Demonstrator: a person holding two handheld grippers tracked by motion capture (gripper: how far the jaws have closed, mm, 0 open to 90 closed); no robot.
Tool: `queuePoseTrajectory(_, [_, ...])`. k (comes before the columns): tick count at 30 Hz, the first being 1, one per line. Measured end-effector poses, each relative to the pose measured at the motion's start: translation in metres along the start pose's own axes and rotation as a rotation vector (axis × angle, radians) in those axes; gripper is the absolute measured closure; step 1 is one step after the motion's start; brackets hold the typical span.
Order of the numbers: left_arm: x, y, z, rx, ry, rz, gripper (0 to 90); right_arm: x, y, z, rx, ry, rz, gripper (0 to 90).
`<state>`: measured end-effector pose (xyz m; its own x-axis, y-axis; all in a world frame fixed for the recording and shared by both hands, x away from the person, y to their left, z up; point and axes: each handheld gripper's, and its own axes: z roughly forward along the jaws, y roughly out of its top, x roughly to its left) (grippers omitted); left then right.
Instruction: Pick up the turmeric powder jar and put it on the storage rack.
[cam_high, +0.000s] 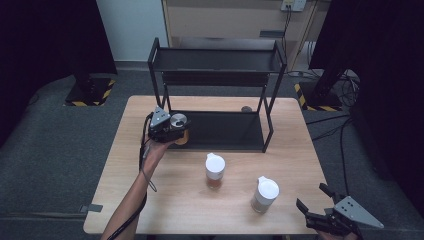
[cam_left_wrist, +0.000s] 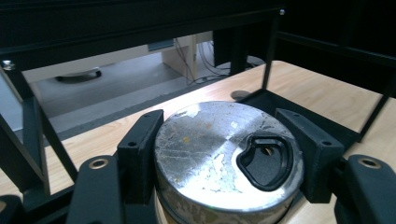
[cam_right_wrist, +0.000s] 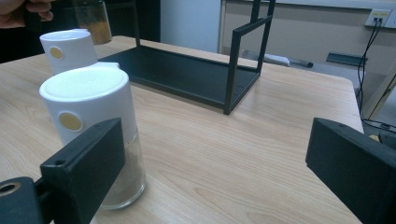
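A glass jar (cam_high: 178, 121) with a scuffed silver lid (cam_left_wrist: 219, 149) and orange-brown contents is held by my left gripper (cam_high: 176, 127), whose black jaws press on both sides of the lid. It hangs at the left front corner of the black rack's lower tray (cam_high: 225, 131). In the right gripper view the same jar (cam_right_wrist: 93, 18) shows raised at the top left, beside a hand (cam_right_wrist: 18, 9). My right gripper (cam_high: 311, 196) rests at the table's near right corner, jaws wide apart and nothing between them.
Two white-lidded jars stand on the wooden table in front of the rack, one with brown contents (cam_high: 215, 170) and one with pale contents (cam_high: 264, 194); the pale one (cam_right_wrist: 91, 121) is close to my right gripper's left jaw. The rack's upper shelf (cam_high: 217, 65) overhangs the lower tray.
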<state>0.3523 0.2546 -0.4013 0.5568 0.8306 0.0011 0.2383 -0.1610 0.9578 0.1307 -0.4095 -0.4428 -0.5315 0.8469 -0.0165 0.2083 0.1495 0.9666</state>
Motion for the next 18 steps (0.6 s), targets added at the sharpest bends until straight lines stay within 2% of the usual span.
queuePoseTrajectory(2, [-0.004,0.0,0.007,0.002,0.031,-0.007,34.3,0.0,0.0,0.0,-0.001,0.0,0.001,5.0])
queuePoseTrajectory(6, [-0.006,-0.001,0.013,0.0,0.05,-0.024,34.3,0.0,0.0,0.0,-0.001,0.001,0.0,5.0])
queuePoseTrajectory(8, [-0.008,-0.002,0.017,0.001,0.064,-0.015,34.3,0.0,0.0,0.0,-0.002,0.001,0.001,5.0])
queuePoseTrajectory(10, [-0.011,-0.004,0.024,0.006,0.09,-0.027,34.3,-0.001,0.0,0.0,-0.003,0.003,0.002,5.0])
queuePoseTrajectory(13, [-0.012,-0.008,0.028,0.003,0.105,-0.039,34.3,-0.001,-0.001,0.0,-0.004,0.004,0.001,5.0])
queuePoseTrajectory(15, [-0.013,-0.01,0.031,0.009,0.118,-0.028,34.3,-0.001,0.0,-0.001,-0.004,0.005,0.001,5.0])
queuePoseTrajectory(18, [-0.014,-0.016,0.035,0.0,0.134,-0.053,34.3,-0.001,-0.001,-0.001,-0.005,0.006,0.001,5.0])
